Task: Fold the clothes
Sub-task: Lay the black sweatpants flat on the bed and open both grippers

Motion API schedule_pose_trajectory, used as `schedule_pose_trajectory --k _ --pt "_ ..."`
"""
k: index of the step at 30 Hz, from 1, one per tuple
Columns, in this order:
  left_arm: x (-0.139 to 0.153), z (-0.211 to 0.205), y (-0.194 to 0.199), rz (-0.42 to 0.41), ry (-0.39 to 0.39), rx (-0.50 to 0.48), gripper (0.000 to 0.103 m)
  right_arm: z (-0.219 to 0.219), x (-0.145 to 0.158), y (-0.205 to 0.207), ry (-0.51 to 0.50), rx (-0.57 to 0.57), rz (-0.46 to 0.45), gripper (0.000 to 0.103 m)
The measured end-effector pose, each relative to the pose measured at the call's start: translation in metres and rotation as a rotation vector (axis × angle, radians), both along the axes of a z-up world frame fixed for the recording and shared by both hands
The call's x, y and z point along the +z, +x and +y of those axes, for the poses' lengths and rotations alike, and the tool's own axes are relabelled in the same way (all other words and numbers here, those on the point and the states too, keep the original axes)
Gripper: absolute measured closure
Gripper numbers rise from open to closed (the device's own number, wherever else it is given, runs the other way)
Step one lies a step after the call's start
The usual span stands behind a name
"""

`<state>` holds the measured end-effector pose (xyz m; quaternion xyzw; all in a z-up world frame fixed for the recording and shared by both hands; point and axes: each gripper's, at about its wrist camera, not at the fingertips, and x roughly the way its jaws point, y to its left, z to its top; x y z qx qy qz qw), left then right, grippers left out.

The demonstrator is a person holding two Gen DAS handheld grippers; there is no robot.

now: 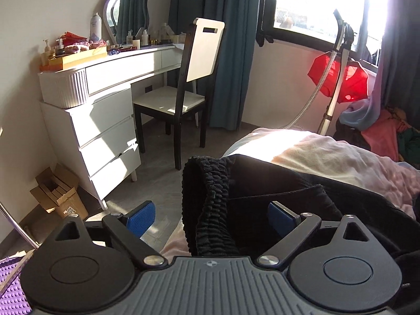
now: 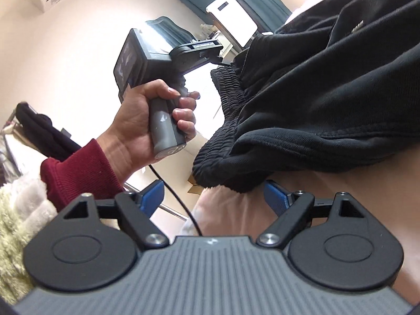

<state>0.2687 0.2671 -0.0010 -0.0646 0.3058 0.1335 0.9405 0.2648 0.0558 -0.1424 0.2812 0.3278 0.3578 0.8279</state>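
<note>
A black garment (image 1: 275, 183) with a ribbed elastic waistband (image 1: 210, 204) lies on the bed's corner, the waistband hanging over the edge. My left gripper (image 1: 211, 219) is open, its blue pads (image 1: 141, 220) on either side of the waistband without pinching it. The garment fills the upper right of the right wrist view (image 2: 328, 92), its waistband (image 2: 223, 144) at the left. My right gripper (image 2: 214, 197) is open just below the waistband's lower edge. The person's hand holds the left gripper's handle (image 2: 165, 128) there.
A pale blanket (image 1: 328, 155) covers the bed. A white dressing table (image 1: 105, 99) and a chair (image 1: 183, 92) stand beyond the bed's corner. A cardboard box (image 1: 57, 197) sits on the floor. A steamer stand with a red garment (image 1: 341, 78) is by the window.
</note>
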Motion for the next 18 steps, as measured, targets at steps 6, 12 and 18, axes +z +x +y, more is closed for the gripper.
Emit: schedule_pose_trajectory --k 6,12,18 --pt "0.042 -0.073 -0.114 -0.118 -0.01 -0.105 0.009 -0.063 0.051 -0.069 -0.141 -0.09 -0.175 0.018" --pt "0.058 -0.179 -0.223 -0.208 0.021 -0.262 0.009 -0.149 0.091 -0.121 -0.277 -0.235 -0.311 0.018" --pt "0.051 -0.261 -0.288 -0.286 0.007 -0.379 0.008 -0.224 0.093 -0.152 -0.403 -0.412 -0.418 0.018"
